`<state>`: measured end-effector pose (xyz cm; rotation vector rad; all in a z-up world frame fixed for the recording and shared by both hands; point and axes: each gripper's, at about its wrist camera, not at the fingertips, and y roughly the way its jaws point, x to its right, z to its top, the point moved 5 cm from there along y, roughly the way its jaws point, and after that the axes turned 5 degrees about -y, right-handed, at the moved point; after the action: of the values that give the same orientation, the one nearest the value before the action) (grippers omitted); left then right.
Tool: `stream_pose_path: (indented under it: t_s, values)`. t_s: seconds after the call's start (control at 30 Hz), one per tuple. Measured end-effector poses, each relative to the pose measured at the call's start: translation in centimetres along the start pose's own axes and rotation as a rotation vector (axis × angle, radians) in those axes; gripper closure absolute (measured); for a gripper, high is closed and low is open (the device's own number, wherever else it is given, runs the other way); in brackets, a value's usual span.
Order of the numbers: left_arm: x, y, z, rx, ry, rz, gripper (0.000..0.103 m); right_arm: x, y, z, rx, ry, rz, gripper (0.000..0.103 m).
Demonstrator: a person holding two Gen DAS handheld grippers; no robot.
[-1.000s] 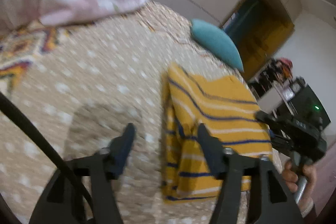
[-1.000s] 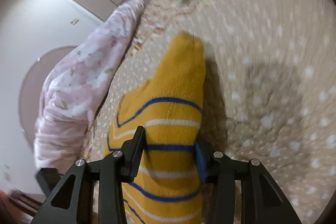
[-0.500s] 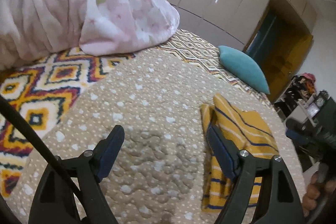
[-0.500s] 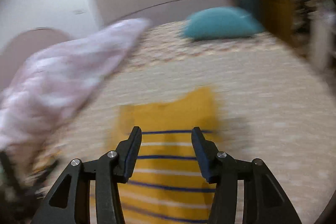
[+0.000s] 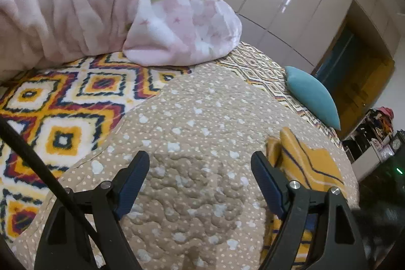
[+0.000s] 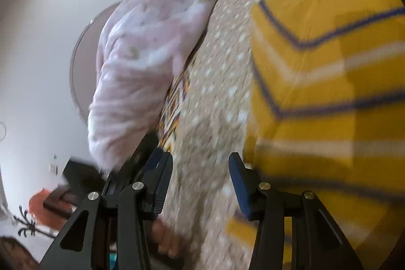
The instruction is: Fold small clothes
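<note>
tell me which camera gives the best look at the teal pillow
The left wrist view: the teal pillow lies sharp and whole at the far edge of the bed, beyond the yellow striped garment. The right wrist view does not show it at all.

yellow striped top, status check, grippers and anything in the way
Left gripper open, empty over quilt. Right gripper open, empty. Yellow striped top folded flat on quilt. Nothing in the way.
</note>
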<state>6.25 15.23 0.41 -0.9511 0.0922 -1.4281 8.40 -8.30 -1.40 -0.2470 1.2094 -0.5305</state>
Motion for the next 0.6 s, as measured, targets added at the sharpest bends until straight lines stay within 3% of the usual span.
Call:
stream_pose_path:
  t_s: [0.1, 0.23, 0.33, 0.43, 0.6]
  values:
    - [0.0, 0.0, -0.1, 0.008, 0.011, 0.014, 0.022, -1.1, -2.5, -2.8, -0.011, -0.083, -0.068, 0.051]
    - [0.9, -0.9, -1.0, 0.036, 0.056, 0.035, 0.022, -0.7, -8.2, -7.4, 0.026, -0.180, -0.267, 0.047]
    - [2.2, -2.3, -3.1, 0.014, 0.095, 0.005, 0.022, 0.8, -13.3, -10.1, 0.087, -0.185, -0.459, 0.044]
    - [3.5, -3.6, -6.4, -0.064, 0.106, -0.026, 0.020, 2.2, -18.1, -12.7, 0.148, -0.180, -0.626, 0.038]
    - [4.7, -4.6, -13.4, -0.233, 0.152, 0.000, 0.020, 4.2, -20.3, -15.9, 0.146, -0.243, -0.868, 0.036]
